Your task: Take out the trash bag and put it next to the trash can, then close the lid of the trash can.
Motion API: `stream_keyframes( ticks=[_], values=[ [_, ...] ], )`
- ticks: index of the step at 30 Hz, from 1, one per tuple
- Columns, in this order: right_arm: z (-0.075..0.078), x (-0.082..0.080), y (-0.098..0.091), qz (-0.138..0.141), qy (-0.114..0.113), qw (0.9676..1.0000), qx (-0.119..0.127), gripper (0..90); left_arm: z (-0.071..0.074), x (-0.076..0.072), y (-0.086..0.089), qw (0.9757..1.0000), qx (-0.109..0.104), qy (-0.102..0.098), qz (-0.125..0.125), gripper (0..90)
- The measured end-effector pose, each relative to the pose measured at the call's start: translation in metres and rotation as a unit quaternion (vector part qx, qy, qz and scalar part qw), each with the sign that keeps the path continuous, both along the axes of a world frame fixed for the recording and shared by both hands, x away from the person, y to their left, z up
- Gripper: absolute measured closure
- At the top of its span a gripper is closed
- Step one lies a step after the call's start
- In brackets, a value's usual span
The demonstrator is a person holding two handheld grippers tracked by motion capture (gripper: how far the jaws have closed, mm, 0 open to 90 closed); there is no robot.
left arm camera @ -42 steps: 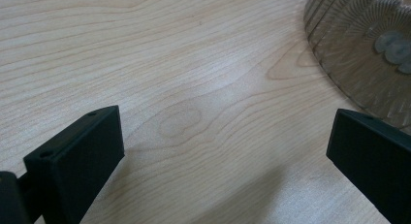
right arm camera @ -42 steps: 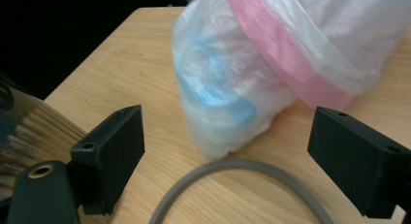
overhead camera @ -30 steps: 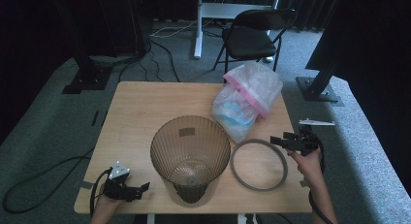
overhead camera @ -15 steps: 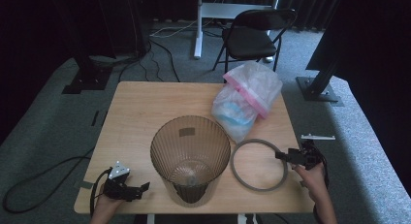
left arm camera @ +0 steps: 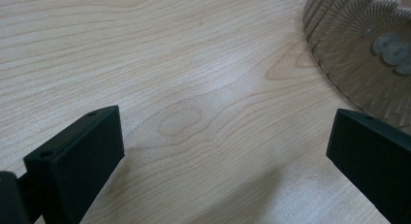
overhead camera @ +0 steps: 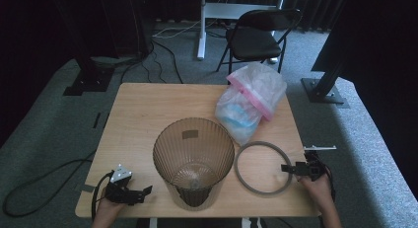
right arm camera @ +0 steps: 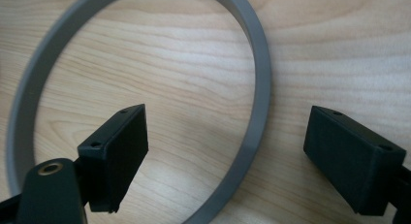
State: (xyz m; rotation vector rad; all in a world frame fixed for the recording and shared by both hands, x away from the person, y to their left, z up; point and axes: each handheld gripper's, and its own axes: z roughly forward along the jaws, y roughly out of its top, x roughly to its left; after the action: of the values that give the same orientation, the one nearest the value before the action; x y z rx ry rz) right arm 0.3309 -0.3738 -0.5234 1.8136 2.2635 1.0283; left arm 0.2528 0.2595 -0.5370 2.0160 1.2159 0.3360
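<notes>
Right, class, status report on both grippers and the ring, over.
Right gripper open, straddling grey ring, flat on table. Left gripper open, idle beside ribbed bin. Nothing blocking.

Right gripper [overhead camera: 287, 168]: we see it lower and nearer the person's edge of the table than a second ago — it has come down from beside the bag's corner to the right side of the grey ring [overhead camera: 262, 168].
Its reach: half a second ago we saw its tips just at the ring's right rim; now they sit over that rim.
Its jaws: in the right gripper view we find them spread wide, one inside the ring [right arm camera: 145, 88], one outside — the band runs between them.
Right hand [overhead camera: 315, 184]: drawn back toward the table's near edge along with it.
</notes>
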Motion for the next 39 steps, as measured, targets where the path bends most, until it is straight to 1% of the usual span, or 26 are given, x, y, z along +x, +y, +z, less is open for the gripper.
stream_keyframes(
  ticks=[2, 3, 5, 8, 10, 11, 12, 14, 15, 16, 17, 18, 19, 21, 22, 23, 25, 27, 28, 31, 33, 34, 35, 37, 38, 39],
  values=[
    [-0.003, -0.001, 0.001, 0.000, 0.003, 1.0000, -0.004, 15.5, 0.000, 0.000, 0.000, 1.0000, 0.000, 0.000, 0.000, 0.0],
    [-0.003, -0.001, 0.002, 0.000, -0.001, 1.0000, -0.004, 16.6, 0.000, 0.000, 0.000, 1.0000, 0.001, 0.000, 0.000, 0.0],
    [-0.003, -0.001, 0.003, 0.001, 0.000, 1.0000, -0.005, 16.7, 0.000, 0.000, 0.000, 1.0000, 0.002, 0.000, -0.001, 0.0],
    [-0.003, -0.002, 0.007, 0.002, -0.003, 0.9998, -0.020, 16.9, 0.000, -0.001, 0.000, 1.0000, 0.002, -0.001, -0.001, 0.0],
    [-0.003, -0.004, 0.009, -0.002, -0.008, 0.9994, -0.033, 19.9, 0.000, -0.001, -0.001, 1.0000, 0.003, -0.001, -0.002, 0.0],
    [-0.003, -0.004, 0.010, -0.003, -0.010, 0.9993, -0.036, 20.3, 0.000, -0.001, -0.001, 1.0000, 0.003, -0.001, -0.002, 0.0],
    [-0.003, -0.005, 0.011, -0.006, -0.013, 0.9991, -0.040, 22.9, 0.000, -0.001, -0.001, 1.0000, 0.004, -0.001, -0.002, 0.0],
    [-0.003, -0.007, 0.013, -0.009, -0.019, 0.9981, -0.057, 24.8, 0.000, 0.000, -0.001, 1.0000, 0.006, 0.000, -0.001, 0.0],
    [-0.003, -0.007, 0.015, -0.013, -0.020, 0.9976, -0.065, 27.2, 0.000, 0.000, -0.001, 1.0000, 0.007, 0.001, -0.002, 0.0],
    [-0.002, -0.008, 0.018, -0.014, -0.022, 0.9965, -0.080, 28.8, -0.001, -0.001, -0.001, 1.0000, 0.008, 0.001, -0.002, 0.0],
    [-0.002, -0.009, 0.023, -0.012, -0.028, 0.9934, -0.110, 32.9, -0.001, -0.001, -0.001, 1.0000, 0.008, 0.001, -0.002, 0.0],
    [-0.002, -0.009, 0.023, -0.012, -0.028, 0.9934, -0.110, 32.9, -0.001, -0.001, -0.001, 1.0000, 0.009, 0.001, -0.002, 0.0],
    [-0.002, -0.009, 0.024, -0.015, -0.030, 0.9921, -0.121, 35.5, -0.001, -0.001, -0.001, 1.0000, 0.008, 0.001, -0.002, 0.0],
    [-0.001, -0.009, 0.027, -0.017, -0.032, 0.9892, -0.142, 41.0, -0.001, -0.001, -0.001, 1.0000, 0.008, 0.001, -0.002, 0.0],
    [-0.001, -0.010, 0.028, -0.018, -0.034, 0.9879, -0.150, 45.2, -0.001, -0.001, -0.001, 1.0000, 0.008, 0.001, -0.002, 0.0],
    [-0.001, -0.010, 0.029, -0.017, -0.037, 0.9855, -0.165, 50.0, -0.001, -0.001, -0.001, 1.0000, 0.008, 0.001, -0.001, 0.0],
    [0.000, -0.011, 0.029, -0.013, -0.039, 0.9850, -0.168, 60.0, -0.001, -0.001, -0.001, 1.0000, 0.007, 0.001, -0.001, 0.0],
    [0.000, -0.012, 0.030, -0.004, -0.044, 0.9849, -0.167, 67.9, -0.001, -0.001, -0.001, 1.0000, 0.007, 0.001, 0.000, 0.0],
    [0.000, -0.012, 0.029, -0.006, -0.043, 0.9850, -0.167, 72.0, -0.001, -0.001, -0.002, 1.0000, 0.007, 0.001, -0.001, 0.0],
    [0.000, -0.011, 0.027, -0.011, -0.041, 0.9853, -0.165, 79.8, -0.001, -0.001, -0.002, 1.0000, 0.010, 0.001, -0.002, 0.0],
    [0.001, -0.010, 0.025, -0.008, -0.038, 0.9860, -0.162, 81.0, -0.001, -0.001, -0.002, 0.9999, 0.010, 0.001, -0.002, 0.0],
    [0.001, -0.009, 0.025, -0.004, -0.039, 0.9857, -0.164, 81.7, -0.001, -0.001, -0.002, 0.9999, 0.010, 0.002, -0.002, 0.0],
    [0.001, -0.009, 0.025, -0.010, -0.036, 0.9861, -0.162, 81.8, -0.001, -0.001, -0.002, 1.0000, 0.009, 0.002, -0.002, 0.0],
    [0.001, -0.008, 0.024, -0.012, -0.033, 0.9871, -0.156, 82.0, -0.001, 0.000, -0.001, 0.9999, 0.009, 0.003, -0.002, 0.0],
    [0.001, -0.008, 0.023, -0.014, -0.032, 0.9883, -0.149, 82.1, -0.001, 0.000, -0.001, 1.0000, 0.008, 0.003, -0.002, 0.0],
    [0.001, -0.007, 0.021, -0.015, -0.029, 0.9906, -0.133, 82.2, -0.001, 0.000, -0.001, 1.0000, 0.008, 0.003, -0.002, 0.0]
  ],
)
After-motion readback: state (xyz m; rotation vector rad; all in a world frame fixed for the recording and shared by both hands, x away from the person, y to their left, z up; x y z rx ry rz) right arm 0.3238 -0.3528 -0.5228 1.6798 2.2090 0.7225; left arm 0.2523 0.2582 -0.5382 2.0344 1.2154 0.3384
